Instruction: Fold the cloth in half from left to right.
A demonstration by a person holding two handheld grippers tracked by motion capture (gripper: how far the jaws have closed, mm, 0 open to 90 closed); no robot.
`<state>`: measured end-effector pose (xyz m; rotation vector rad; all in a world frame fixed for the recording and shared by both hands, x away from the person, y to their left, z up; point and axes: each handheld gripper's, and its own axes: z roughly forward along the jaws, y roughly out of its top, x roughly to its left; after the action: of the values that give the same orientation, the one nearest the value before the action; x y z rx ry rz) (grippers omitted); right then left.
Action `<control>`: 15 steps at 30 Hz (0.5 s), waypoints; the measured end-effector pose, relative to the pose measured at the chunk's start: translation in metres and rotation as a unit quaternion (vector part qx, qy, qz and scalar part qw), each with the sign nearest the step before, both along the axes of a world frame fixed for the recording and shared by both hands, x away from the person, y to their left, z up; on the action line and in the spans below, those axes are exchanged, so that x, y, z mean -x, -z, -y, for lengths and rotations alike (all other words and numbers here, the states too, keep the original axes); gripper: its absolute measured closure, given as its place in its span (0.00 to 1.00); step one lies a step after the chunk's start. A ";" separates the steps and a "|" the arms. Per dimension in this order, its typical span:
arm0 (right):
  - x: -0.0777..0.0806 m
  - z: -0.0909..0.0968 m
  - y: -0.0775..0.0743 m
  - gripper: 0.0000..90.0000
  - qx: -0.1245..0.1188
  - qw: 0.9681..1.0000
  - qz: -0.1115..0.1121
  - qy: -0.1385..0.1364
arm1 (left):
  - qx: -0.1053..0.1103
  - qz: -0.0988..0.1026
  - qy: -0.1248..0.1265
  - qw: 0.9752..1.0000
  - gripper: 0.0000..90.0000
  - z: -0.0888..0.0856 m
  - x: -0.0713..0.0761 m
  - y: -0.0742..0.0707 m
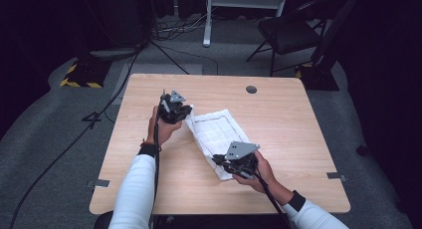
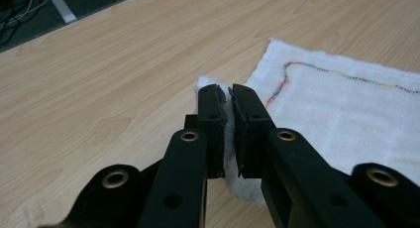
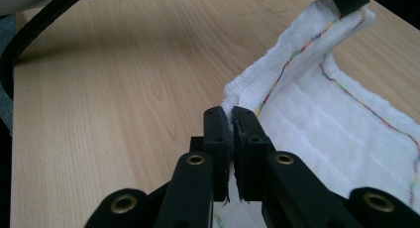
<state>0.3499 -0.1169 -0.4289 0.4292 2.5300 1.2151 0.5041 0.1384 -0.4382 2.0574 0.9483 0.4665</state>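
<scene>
A white cloth (image 1: 216,134) with a multicoloured stitched line lies near the middle of the wooden table (image 1: 278,114). My left gripper (image 1: 185,113) is shut on the cloth's far left corner, and the pinched white cloth (image 2: 341,114) bulges between its jaws in the left gripper view, where my left gripper (image 2: 229,91) is seen close up. My right gripper (image 1: 219,160) is shut on the near corner; in the right gripper view the cloth (image 3: 317,114) edge rises out of my right gripper (image 3: 229,111) and runs up towards the other gripper's jaw (image 3: 349,0).
A round grommet (image 1: 251,89) sits in the table's far right area. Beyond the table are a black chair (image 1: 291,32), a white stand leg (image 1: 207,20), floor cables (image 1: 99,114) and a yellow-black striped base (image 1: 82,74).
</scene>
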 end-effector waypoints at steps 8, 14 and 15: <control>-0.005 0.036 -0.002 0.95 -0.002 0.999 0.001 0.032 | 0.005 0.001 0.014 1.000 0.93 0.032 -0.009 0.004; -0.007 0.059 -0.001 0.95 0.000 0.998 -0.002 0.056 | -0.004 0.004 0.028 1.000 0.93 0.058 -0.015 0.008; -0.007 0.062 0.000 0.95 0.001 0.998 -0.002 0.060 | -0.002 0.002 0.030 1.000 0.93 0.061 -0.016 0.009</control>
<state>0.3569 -0.1787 -0.4290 0.5738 2.4692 1.1672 0.5200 0.0774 -0.4474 2.0817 0.8827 0.4408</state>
